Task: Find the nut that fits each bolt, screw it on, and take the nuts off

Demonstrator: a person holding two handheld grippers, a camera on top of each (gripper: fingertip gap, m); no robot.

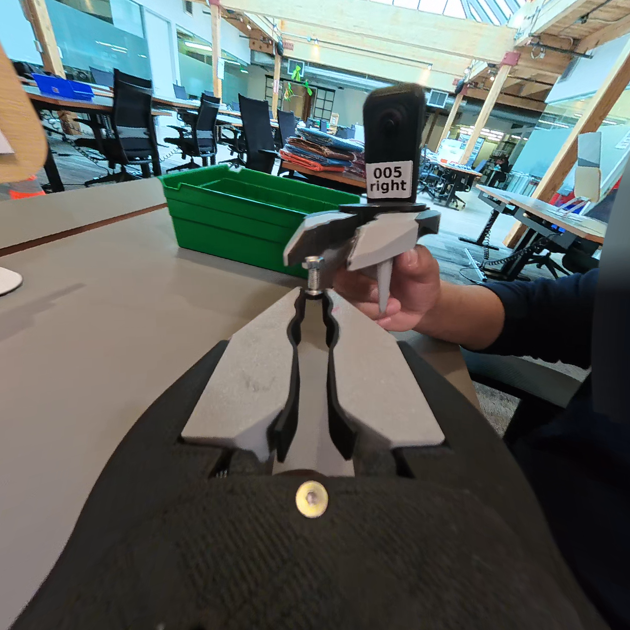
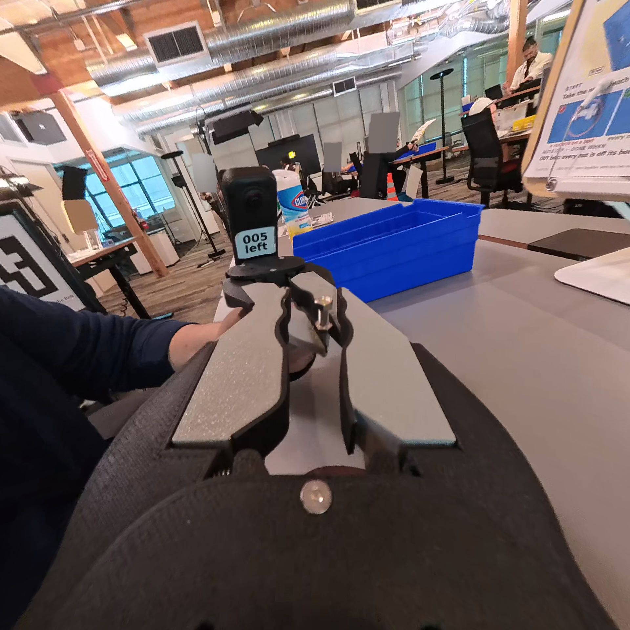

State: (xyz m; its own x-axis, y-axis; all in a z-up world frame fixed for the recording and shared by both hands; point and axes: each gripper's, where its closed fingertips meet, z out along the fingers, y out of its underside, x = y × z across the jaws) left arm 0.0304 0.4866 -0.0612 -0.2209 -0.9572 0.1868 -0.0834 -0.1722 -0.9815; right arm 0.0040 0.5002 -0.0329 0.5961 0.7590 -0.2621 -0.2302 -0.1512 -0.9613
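I see the grey tabletop [image 1: 102, 306] spread under both tools. A green bin [image 1: 238, 218] sits beyond my left tool [image 1: 313, 296], and a blue bin [image 2: 392, 252] sits beyond my right tool [image 2: 315, 318] and to its right. A hand [image 1: 405, 293] holds the right tool just past the left one. My left tool is clamped at its tips on the lower end of a silver bolt [image 1: 313, 276], which stands upright with a nut [image 1: 313, 263] at its top. My right tool's fingers sit on either side of the bolt; whether they grip it I cannot tell.
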